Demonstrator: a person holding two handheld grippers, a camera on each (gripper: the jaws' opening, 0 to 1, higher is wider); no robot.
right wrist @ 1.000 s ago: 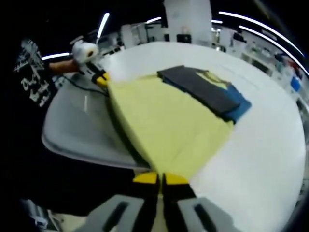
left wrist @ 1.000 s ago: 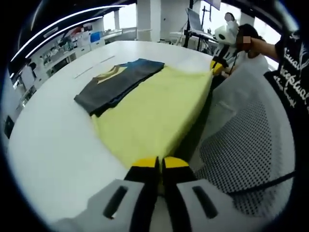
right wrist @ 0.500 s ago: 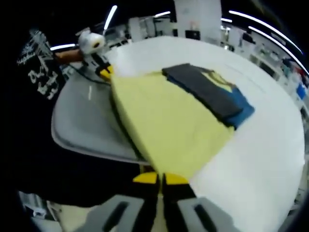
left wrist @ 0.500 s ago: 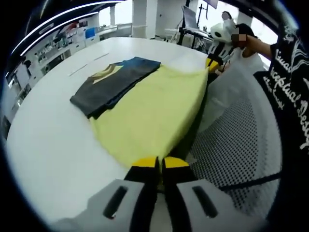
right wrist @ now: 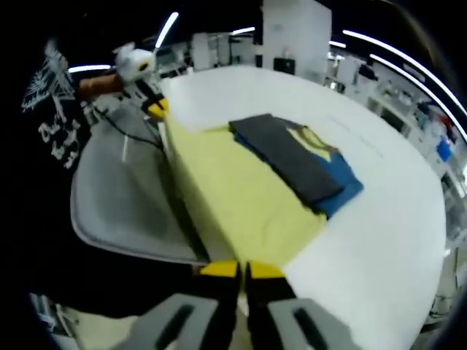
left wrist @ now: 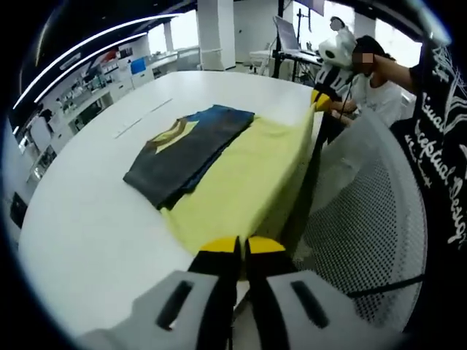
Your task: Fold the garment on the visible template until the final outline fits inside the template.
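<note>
A yellow cloth (left wrist: 241, 182) lies spread on the white round table (left wrist: 80, 219), and its near edge hangs past the table's rim. On its far side rests a folded dark grey and blue garment (left wrist: 190, 146) with a yellow patch. My left gripper (left wrist: 239, 251) is shut on one corner of the yellow cloth's near edge. The right gripper (left wrist: 321, 98) pinches the other corner. In the right gripper view, the right gripper (right wrist: 241, 271) is shut on the yellow cloth (right wrist: 241, 197). The left gripper (right wrist: 153, 109) holds the far corner there, and the dark garment (right wrist: 299, 164) lies beyond.
A grey mesh chair (left wrist: 365, 219) stands against the table's edge under the held cloth; its seat (right wrist: 124, 197) appears in the right gripper view too. A person in a black printed shirt (left wrist: 445, 109) stands beside it. Shelves and desks line the room behind the table (right wrist: 387, 233).
Both grippers keep their hold on the yellow cloth. Less yellow cloth now lies between the dark garment and the held edge, and that edge hangs more steeply at the table's rim.
</note>
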